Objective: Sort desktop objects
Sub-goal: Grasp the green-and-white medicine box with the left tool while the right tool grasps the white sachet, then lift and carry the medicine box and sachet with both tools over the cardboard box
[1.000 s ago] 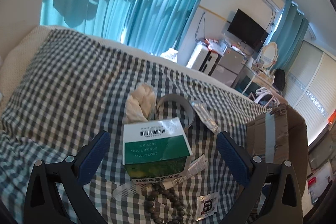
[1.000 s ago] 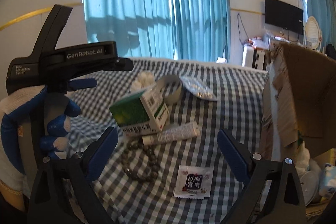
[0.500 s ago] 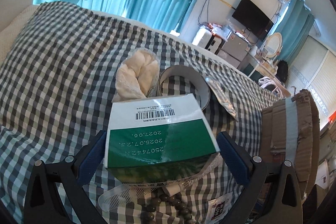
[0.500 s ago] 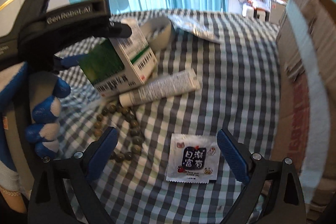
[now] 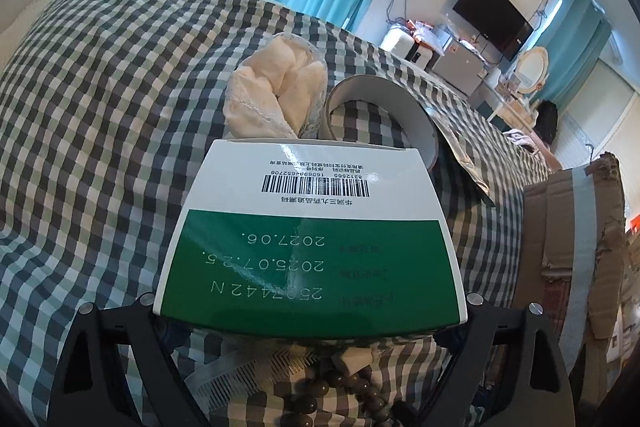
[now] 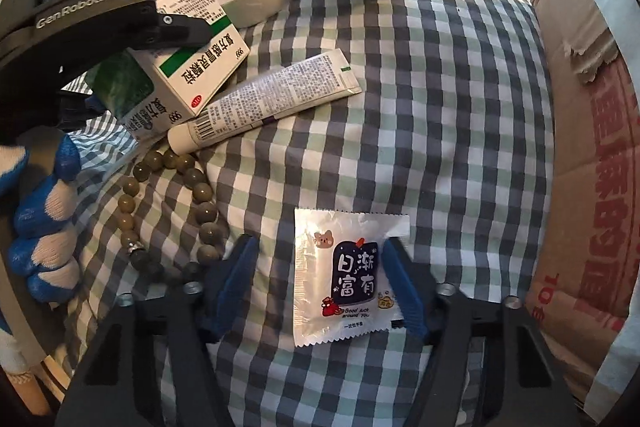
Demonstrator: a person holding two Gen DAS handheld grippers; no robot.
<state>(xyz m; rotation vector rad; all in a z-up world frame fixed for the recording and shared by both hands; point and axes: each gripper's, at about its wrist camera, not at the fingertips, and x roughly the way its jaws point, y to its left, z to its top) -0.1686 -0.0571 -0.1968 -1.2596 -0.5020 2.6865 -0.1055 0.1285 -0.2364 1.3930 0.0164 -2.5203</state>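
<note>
A green and white medicine box (image 5: pixel 308 239) fills the gap between my left gripper's (image 5: pixel 310 311) fingers, which sit against its two sides; the pads are hidden by the box. The right wrist view shows the left gripper around the same box (image 6: pixel 188 67). My right gripper (image 6: pixel 320 279) is low over the checked cloth, its blue pads (image 6: pixel 236 279) either side of a small white sachet (image 6: pixel 346 275), with a gap on the left. A white tube (image 6: pixel 264 99) and a bead bracelet (image 6: pixel 168 203) lie beside the box.
A cardboard box (image 6: pixel 592 147) stands at the right edge. Behind the medicine box lie a grey tape ring (image 5: pixel 380 119), a cream lace cloth (image 5: pixel 276 95) and a silver foil pack (image 5: pixel 464 155). A clear comb (image 5: pixel 248 371) lies under the left gripper.
My left gripper moved forward over the medicine box and closed in on its sides. My right gripper dropped down and its fingers narrowed around the sachet.
</note>
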